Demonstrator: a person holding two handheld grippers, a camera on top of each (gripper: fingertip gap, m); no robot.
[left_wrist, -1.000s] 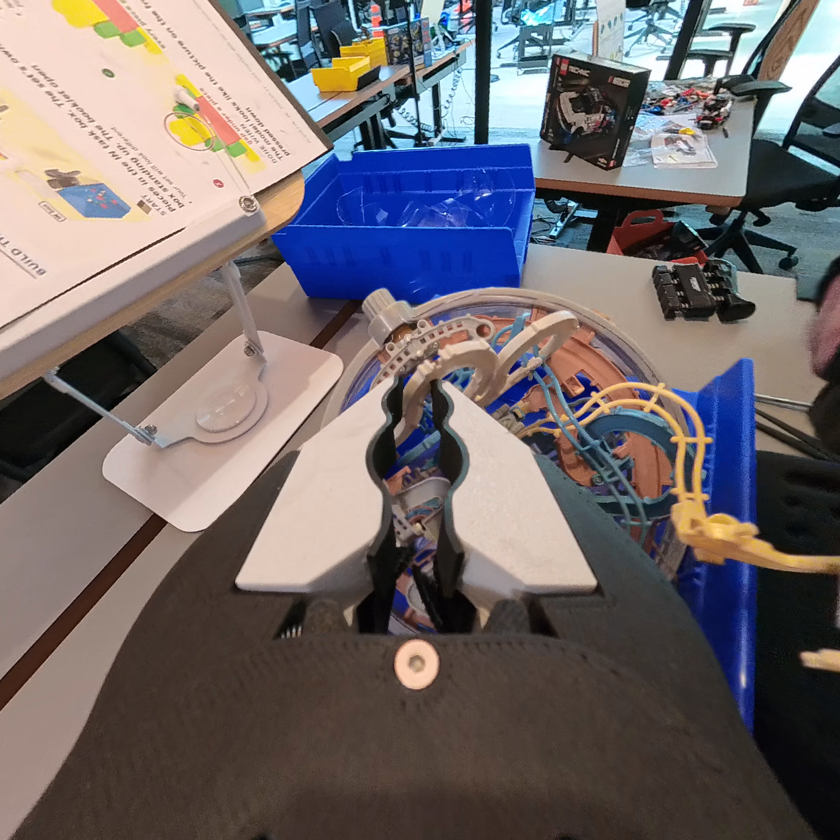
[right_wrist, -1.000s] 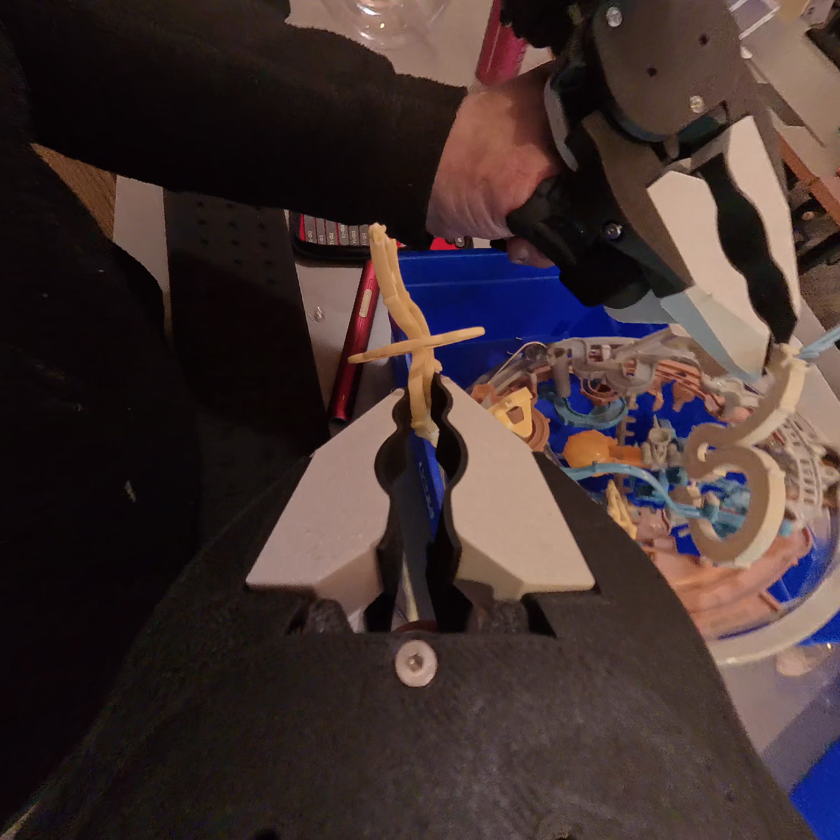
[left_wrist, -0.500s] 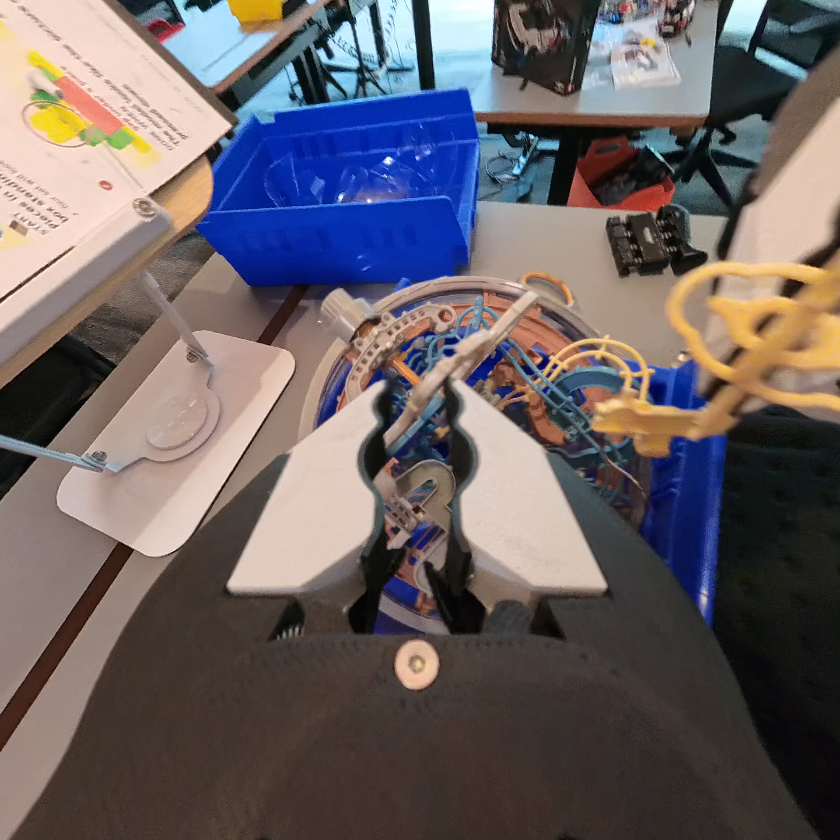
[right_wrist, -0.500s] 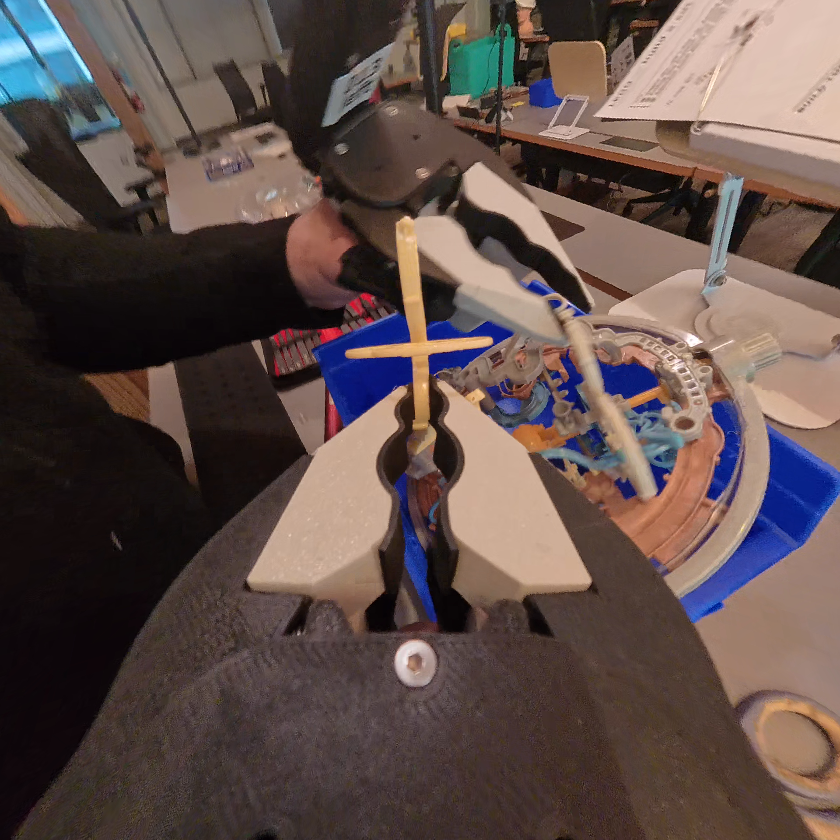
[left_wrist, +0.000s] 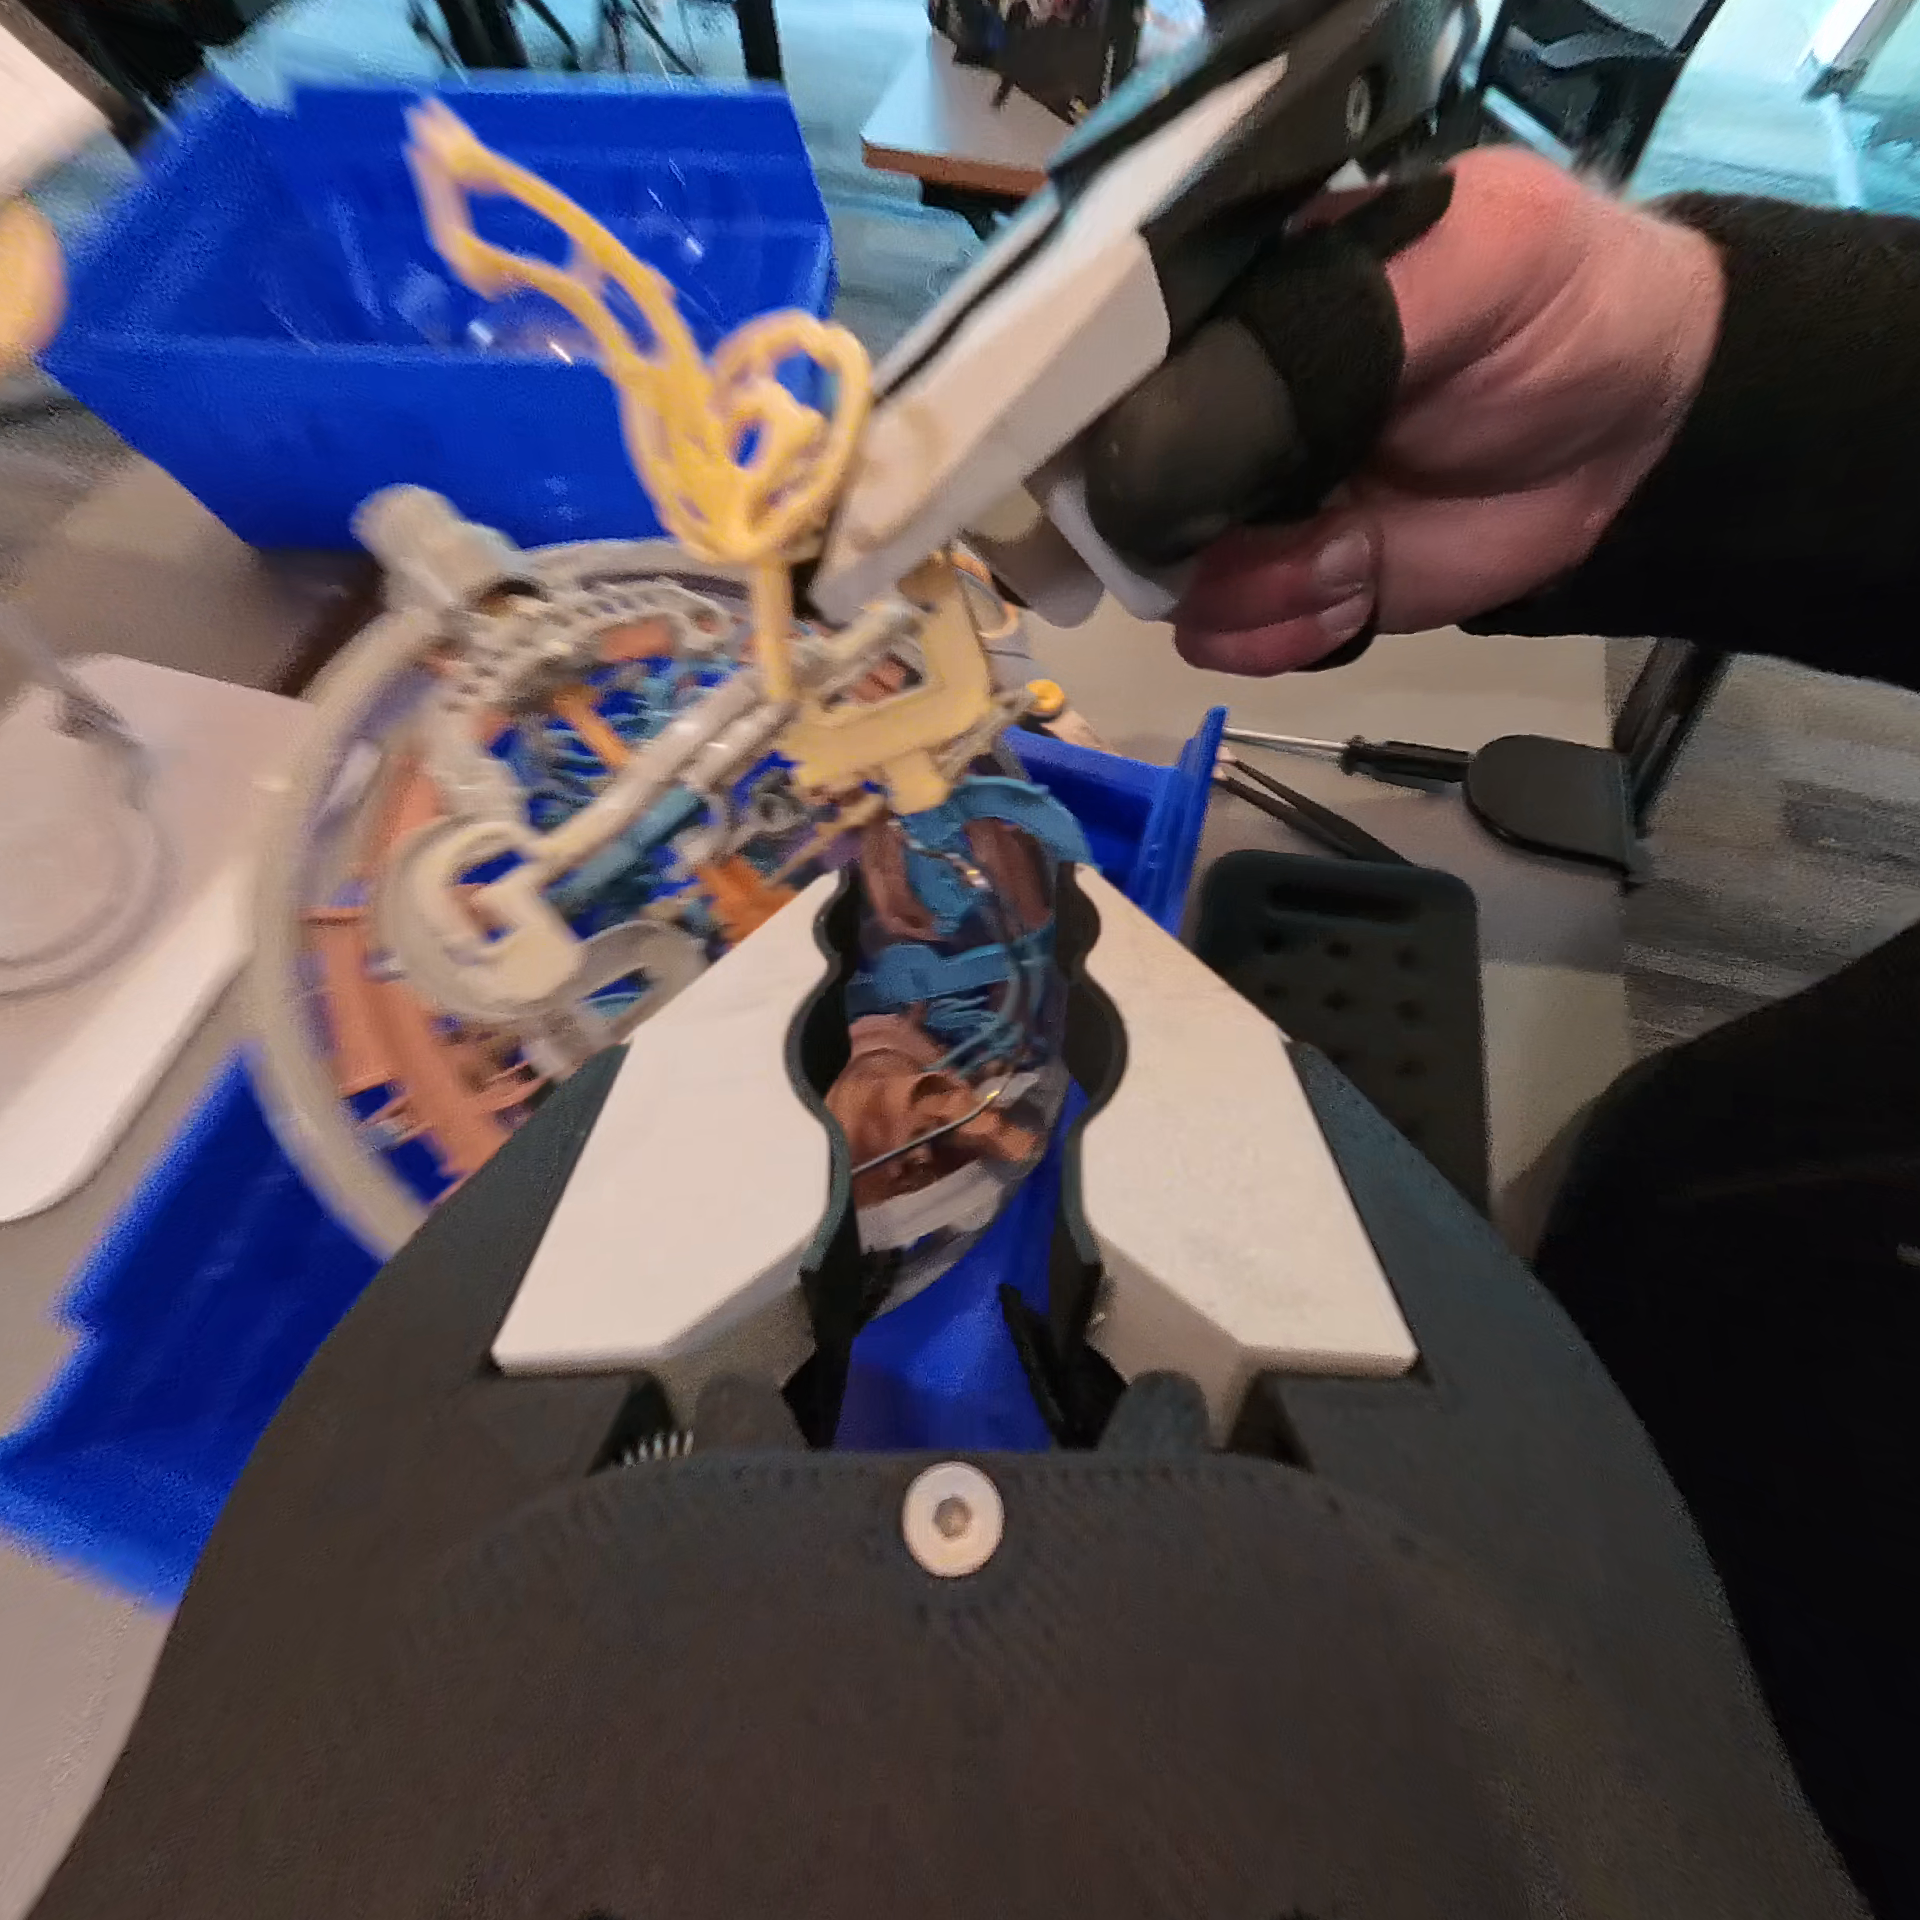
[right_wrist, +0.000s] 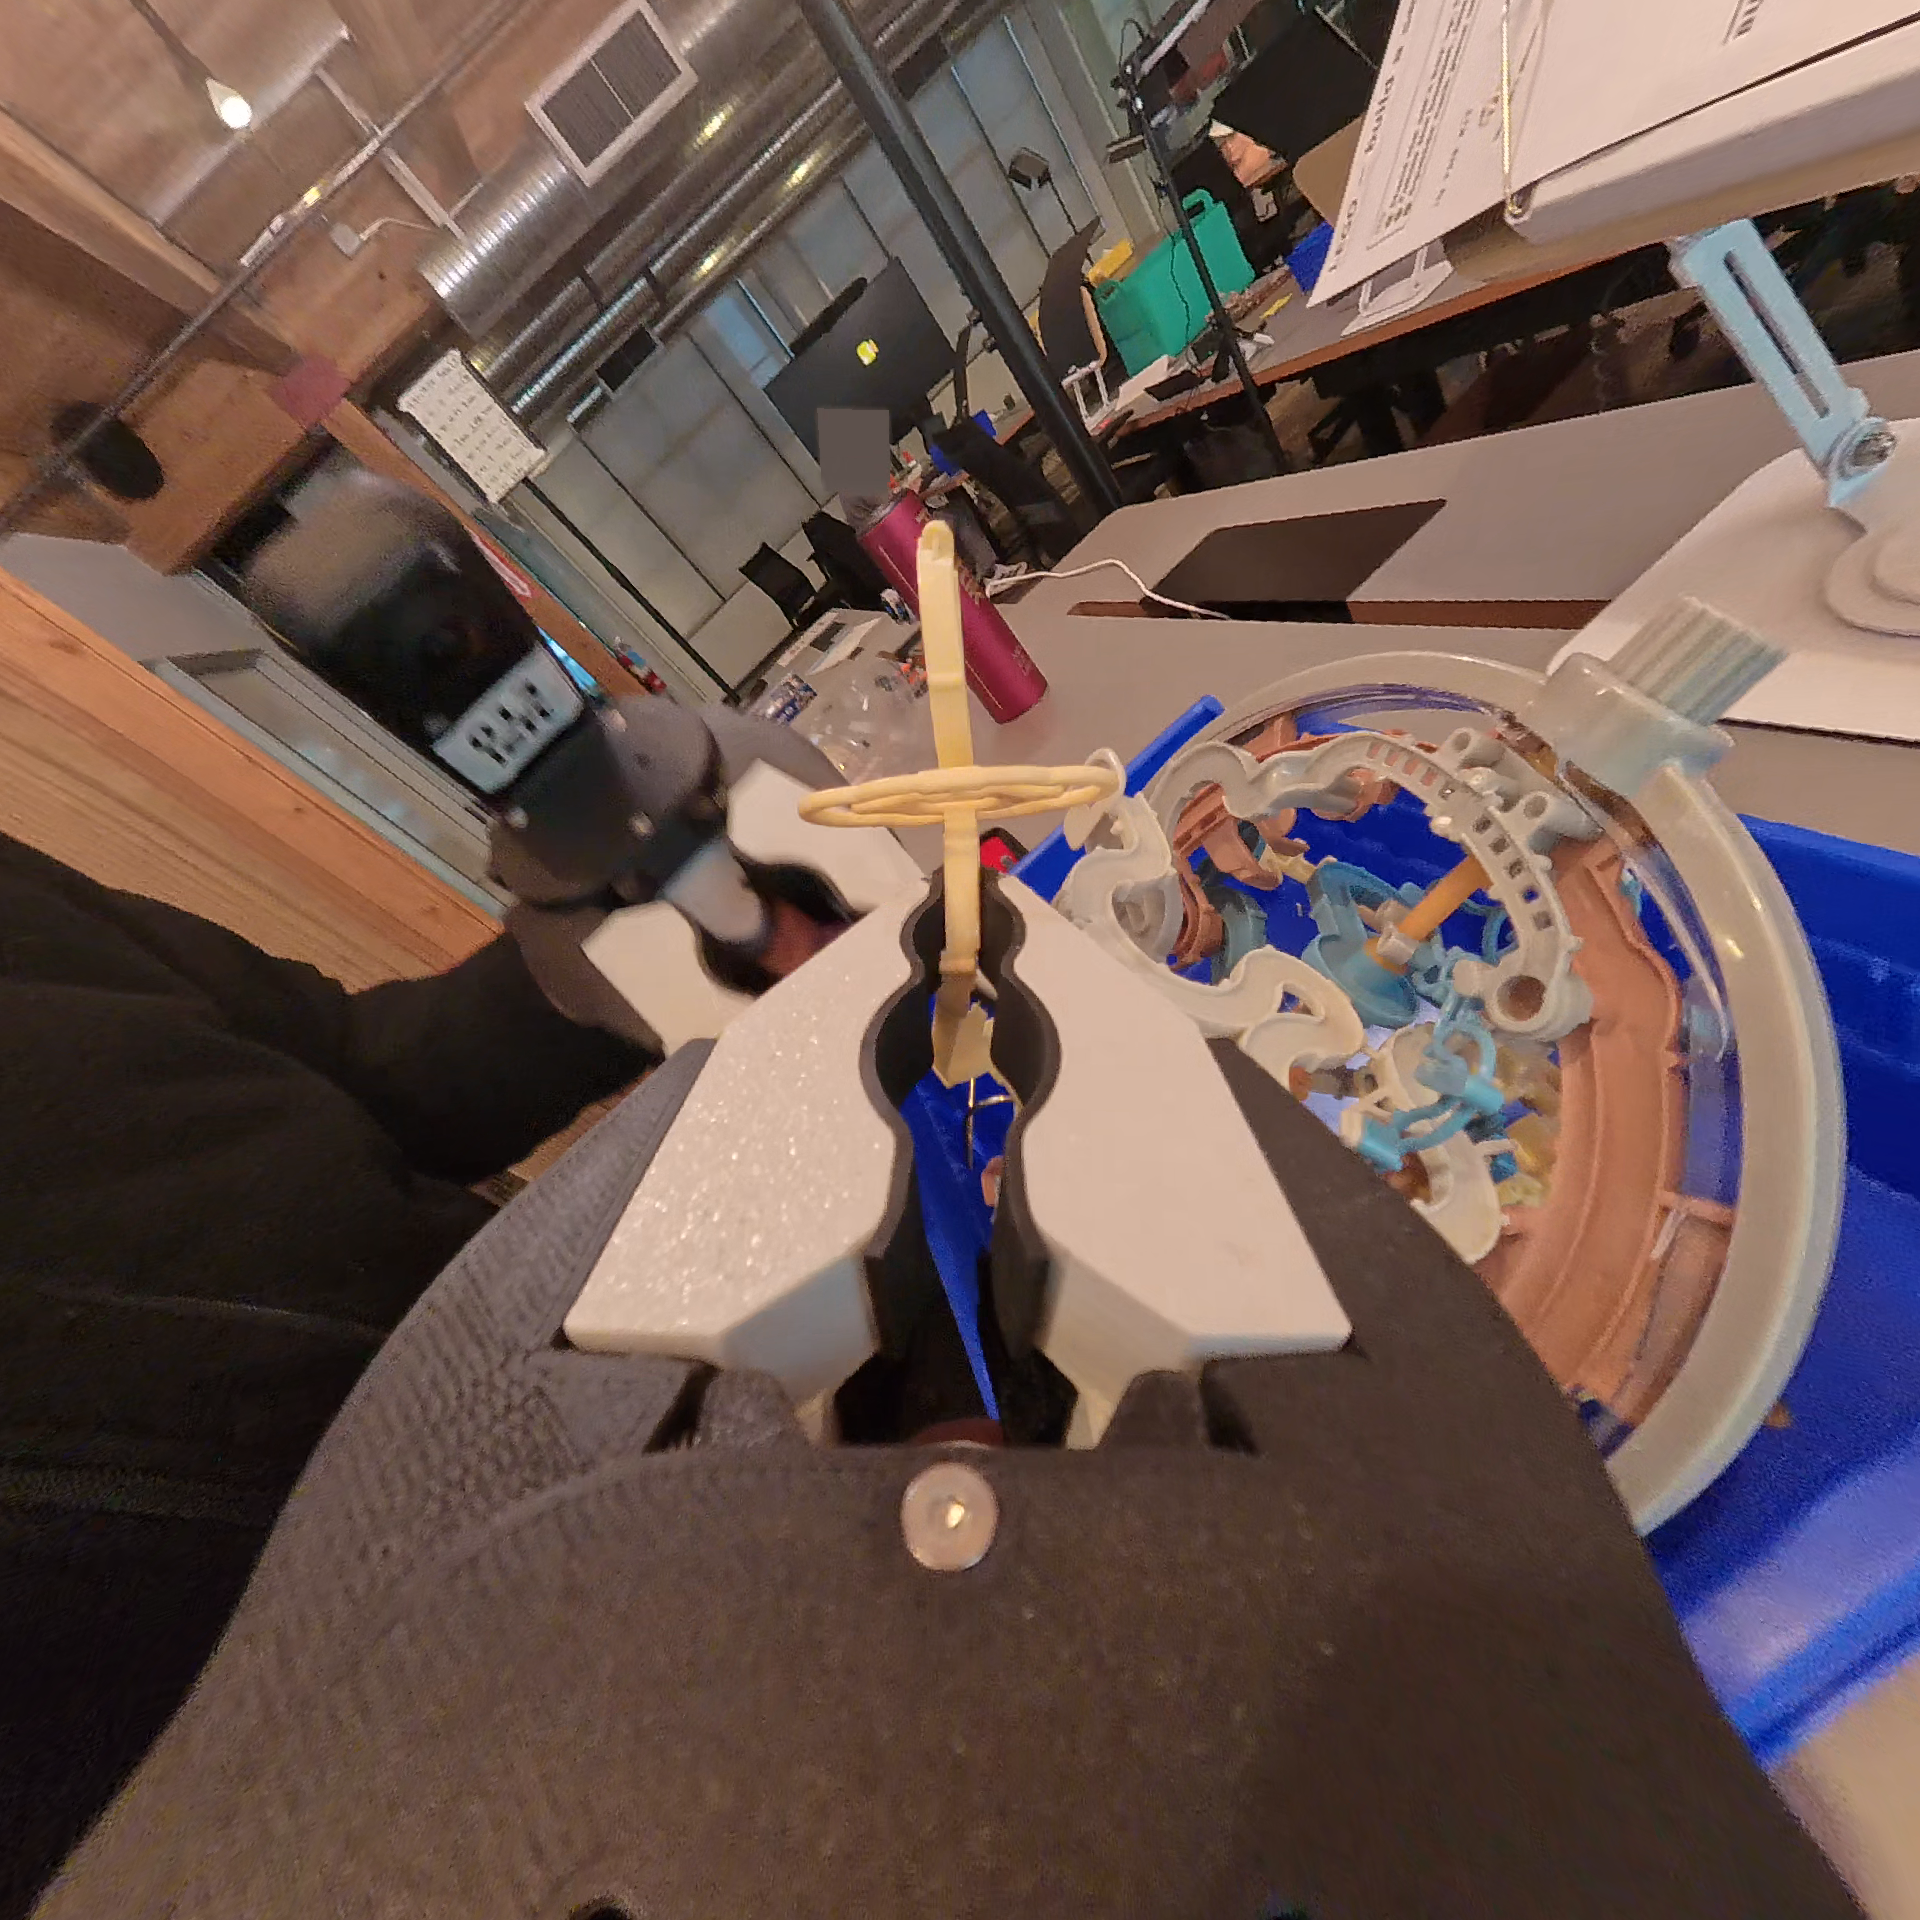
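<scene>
A half-open clear ball maze with blue, brown and grey tracks sits in a blue bin. My left gripper is open and empty, low over the maze's near rim. A grey S-shaped track piece lies in the maze, clear of my fingers. My right gripper is shut on the stem of a pale yellow track piece and holds it upright beside the maze. In the left wrist view the right gripper holds the yellow piece just above the maze. The left gripper shows blurred in the right wrist view.
A second blue bin with clear domes stands behind the maze. A white stand base is at the left, and a black perforated pad and dark tools at the right. A magenta bottle and a document stand are farther back. The tips of one gripper are about 5 cm away from the tips of the other.
My left gripper has opened, let go of the grey S-shaped piece and drawn back. My right gripper has carried the yellow piece over the maze.
</scene>
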